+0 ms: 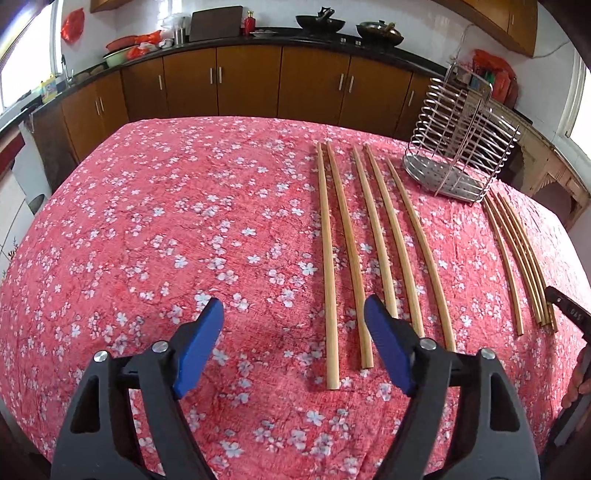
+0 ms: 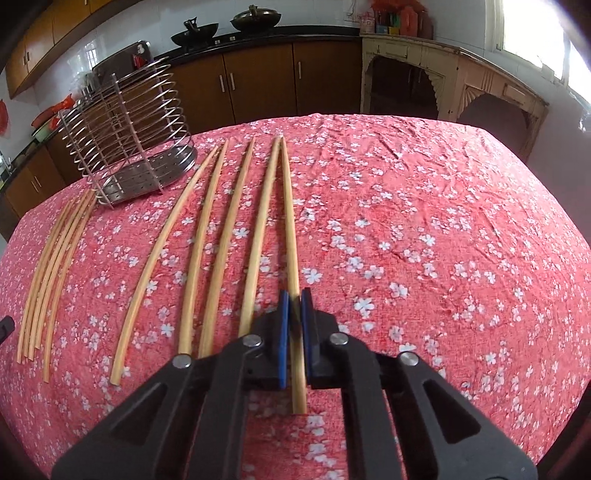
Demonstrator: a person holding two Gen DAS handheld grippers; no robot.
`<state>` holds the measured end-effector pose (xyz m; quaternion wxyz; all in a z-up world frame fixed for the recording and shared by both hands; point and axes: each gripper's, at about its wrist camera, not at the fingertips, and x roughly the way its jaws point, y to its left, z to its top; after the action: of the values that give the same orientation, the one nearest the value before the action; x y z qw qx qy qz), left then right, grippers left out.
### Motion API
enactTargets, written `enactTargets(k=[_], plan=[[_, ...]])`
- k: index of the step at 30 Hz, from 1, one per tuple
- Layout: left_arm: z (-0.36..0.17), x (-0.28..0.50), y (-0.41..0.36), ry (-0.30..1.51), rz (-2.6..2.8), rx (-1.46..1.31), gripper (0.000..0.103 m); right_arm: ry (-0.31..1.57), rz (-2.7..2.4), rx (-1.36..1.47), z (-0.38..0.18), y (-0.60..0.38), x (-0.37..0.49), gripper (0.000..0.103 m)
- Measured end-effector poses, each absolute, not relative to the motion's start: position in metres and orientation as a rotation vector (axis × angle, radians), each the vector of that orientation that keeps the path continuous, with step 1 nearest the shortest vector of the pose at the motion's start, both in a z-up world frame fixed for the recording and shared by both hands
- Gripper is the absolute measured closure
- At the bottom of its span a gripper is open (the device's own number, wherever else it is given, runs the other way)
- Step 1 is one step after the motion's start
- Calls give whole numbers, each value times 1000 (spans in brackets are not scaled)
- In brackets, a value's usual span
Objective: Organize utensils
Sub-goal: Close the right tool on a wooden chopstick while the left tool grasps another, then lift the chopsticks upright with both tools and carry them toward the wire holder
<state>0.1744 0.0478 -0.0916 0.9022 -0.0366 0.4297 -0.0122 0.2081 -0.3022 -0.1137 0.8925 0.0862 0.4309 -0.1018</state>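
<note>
our right claw is closed on the near end of a long pale bamboo chopstick, the rightmost of five lying side by side on the red flower-print counter. its long axis runs away from us, far tip level with the wire-ring steel utensil holder to its left. our left claw hangs wide open and empty above the counter, left of that holder.

Home kitchen: woks on counter, wood cabinets, utensil rack.
</note>
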Motion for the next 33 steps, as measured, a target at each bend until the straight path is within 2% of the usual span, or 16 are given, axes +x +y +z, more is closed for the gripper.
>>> enactTargets(k=[4,6,7,12,15,24,25,27,29,33], plan=[[-96,179,44,908,-44,-59,39,882,-250,237,-114,-318,210,95],[-100,183,41,929,-51,-41,51,880,-249,241,-116,-320,211,95],[-101,184,40,933,-52,-35,52,879,-249,240,-116,-320,211,95],[-101,183,34,929,-59,-8,71,877,-246,235,-119,-318,216,95],[-102,180,27,924,-62,22,75,878,-242,230,-119,-317,212,95],[-102,174,22,906,-62,42,76,875,-240,227,-118,-317,187,95],[-102,174,20,901,-57,45,79,874,-239,225,-118,-316,186,95],[-103,174,18,895,-55,45,91,870,-238,224,-118,-316,184,95],[-103,175,21,892,-51,39,96,866,-235,229,-118,-316,181,95],[-102,175,23,896,-58,24,96,858,-225,246,-116,-320,175,95]])
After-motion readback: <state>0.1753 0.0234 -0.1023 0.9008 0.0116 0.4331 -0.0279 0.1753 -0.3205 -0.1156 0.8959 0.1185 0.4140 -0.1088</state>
